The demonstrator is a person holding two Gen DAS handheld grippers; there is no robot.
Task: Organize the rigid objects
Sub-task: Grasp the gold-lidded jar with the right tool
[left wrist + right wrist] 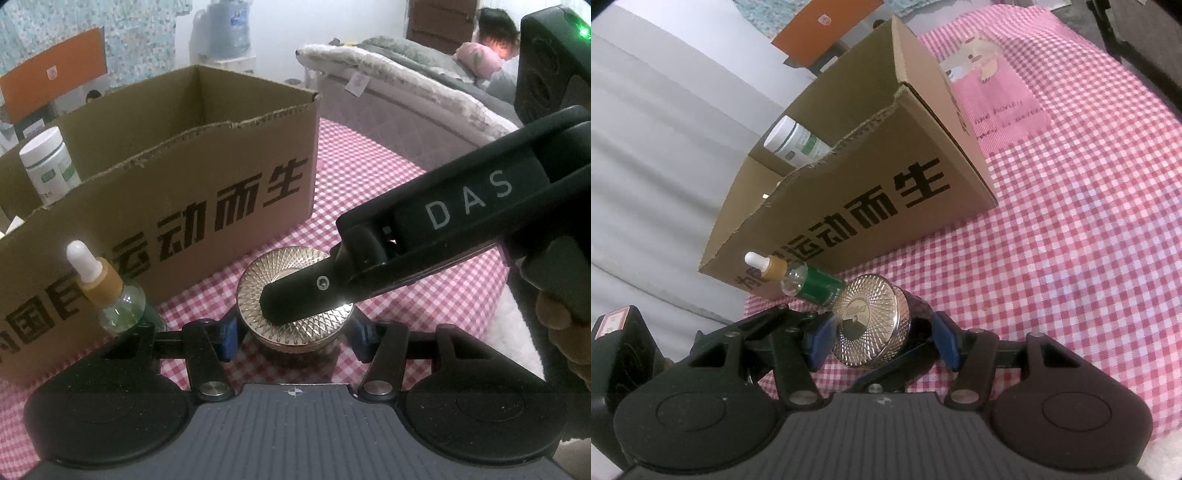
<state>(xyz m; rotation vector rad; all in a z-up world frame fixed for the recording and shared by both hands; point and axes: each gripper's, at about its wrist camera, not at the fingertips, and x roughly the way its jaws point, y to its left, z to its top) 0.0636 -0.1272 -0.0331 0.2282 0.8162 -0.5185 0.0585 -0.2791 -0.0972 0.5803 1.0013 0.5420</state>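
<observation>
Left tool (pixel 291 338) clamping gold-lidded jar (pixel 295 291), right tool (pixel 882 338) around lid, contact unclear, jar base hidden.

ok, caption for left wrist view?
Both grippers around the gold-lidded jar beside the box.

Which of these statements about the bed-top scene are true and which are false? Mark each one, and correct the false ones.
1. A white tub with a green label stands inside the cardboard box. True; the tub shows above the box's torn front wall.
2. The dropper bottle lies inside the box. False: it stands outside, in front of the box's printed wall.
3. The jar has a plain flat white lid. False: its lid is shiny metal with a criss-cross pattern.
4. The cloth under the box is checked pink and white. True.
5. The jar sits between the blue pads of the left gripper. True.
</observation>
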